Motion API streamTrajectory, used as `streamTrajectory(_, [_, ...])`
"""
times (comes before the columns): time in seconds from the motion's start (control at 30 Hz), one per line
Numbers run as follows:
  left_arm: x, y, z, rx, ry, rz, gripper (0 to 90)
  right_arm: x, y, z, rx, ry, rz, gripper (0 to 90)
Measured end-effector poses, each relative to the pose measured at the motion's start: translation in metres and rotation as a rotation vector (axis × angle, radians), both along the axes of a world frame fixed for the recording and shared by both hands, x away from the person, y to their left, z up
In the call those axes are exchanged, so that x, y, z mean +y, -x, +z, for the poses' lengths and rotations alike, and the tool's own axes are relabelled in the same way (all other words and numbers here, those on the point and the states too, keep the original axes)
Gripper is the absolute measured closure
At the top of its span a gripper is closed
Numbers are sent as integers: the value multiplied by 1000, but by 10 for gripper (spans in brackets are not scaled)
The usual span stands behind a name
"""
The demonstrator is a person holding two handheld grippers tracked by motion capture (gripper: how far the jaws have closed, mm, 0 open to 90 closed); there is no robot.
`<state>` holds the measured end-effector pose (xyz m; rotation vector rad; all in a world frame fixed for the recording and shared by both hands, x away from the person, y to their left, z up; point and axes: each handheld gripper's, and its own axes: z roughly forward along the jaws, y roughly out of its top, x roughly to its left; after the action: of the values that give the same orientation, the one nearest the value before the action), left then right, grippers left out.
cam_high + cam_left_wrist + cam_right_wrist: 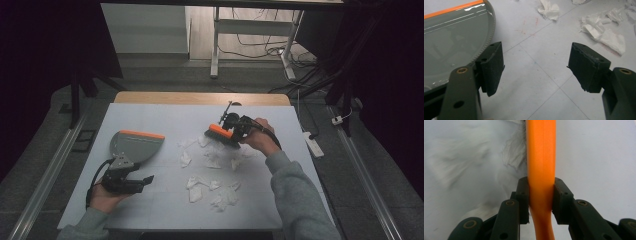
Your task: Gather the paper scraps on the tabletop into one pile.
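- The brush [220, 133] is far right of the table's middle, clamped in the right gripper [239, 129]. Its orange back faces up and its bristles point down at the far edge of the paper scraps [212, 172].
- In the right gripper view the jaws are pressed tight on the orange handle [541, 167], one pad on each side, with no gap. The handle looks like smooth, stiff plastic, so it may twist in the pads if the bristles drag hard. I judge a hold close to the brush head gives the best control.
- The brush looks light. Its grey bristles [515, 155] are soft and will bend against the table, so light pressure should do.
- The scraps are torn white tissue, thin, crumpled and nearly weightless. They lie loose in a patch from under the brush toward the near middle of the table [165, 117]. They will slide easily on the smooth top and may flutter or scatter under a quick stroke.
- The dustpan [134, 146] lies flat at the left, well apart from the scraps. Its orange lip is on the far side. It is grey, hard plastic, light and likely to skid if pushed. Nothing can be seen in the pan.
- The left gripper [142, 181] rests near the left edge, just near of the dustpan. Its jaws stand wide apart with bare table between them and hold nothing. In its own view the dustpan's toothed rim [489, 37] sits just beside the left pad [492, 67].
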<state>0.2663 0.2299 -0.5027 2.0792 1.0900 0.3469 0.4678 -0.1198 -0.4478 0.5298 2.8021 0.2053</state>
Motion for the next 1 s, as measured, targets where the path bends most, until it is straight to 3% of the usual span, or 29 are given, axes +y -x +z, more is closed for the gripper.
streamTrajectory(0.07, [-1, -1, 0, -1, -2, -3, 292, -3, 11, 3, 3, -38, -2, 699])
streamTrajectory(0.17, [-2, -1, 0, 0, -6, -6, 292, -14, 19, 19, -64, -127, -21, 698])
streamTrajectory(0.23, [-2, -1, 0, -1, -10, -7, 292, -26, 20, 34, -84, -201, -73, 698])
streamTrajectory(0.3, [-1, 0, 0, -2, -8, -4, 292, -39, 22, 47, -109, -228, -131, 698])
streamTrajectory(0.43, [0, 1, 0, -8, -1, -4, 293, -66, 25, 55, -141, -165, -250, 698])
streamTrajectory(0.63, [0, 1, 0, -9, -5, -11, 293, -101, 24, 31, -91, -67, -421, 698])
streamTrajectory(0.8, [0, 0, -1, -5, -5, -10, 293, -103, 23, 9, -45, -18, -440, 699])
streamTrajectory(0.9, [-1, 0, -1, -2, -8, -8, 293, -93, 21, 6, -27, -15, -453, 699])
streamTrajectory(1.0, [0, 1, -1, -5, -7, -8, 293, -75, 23, 3, -24, -2, -419, 699])
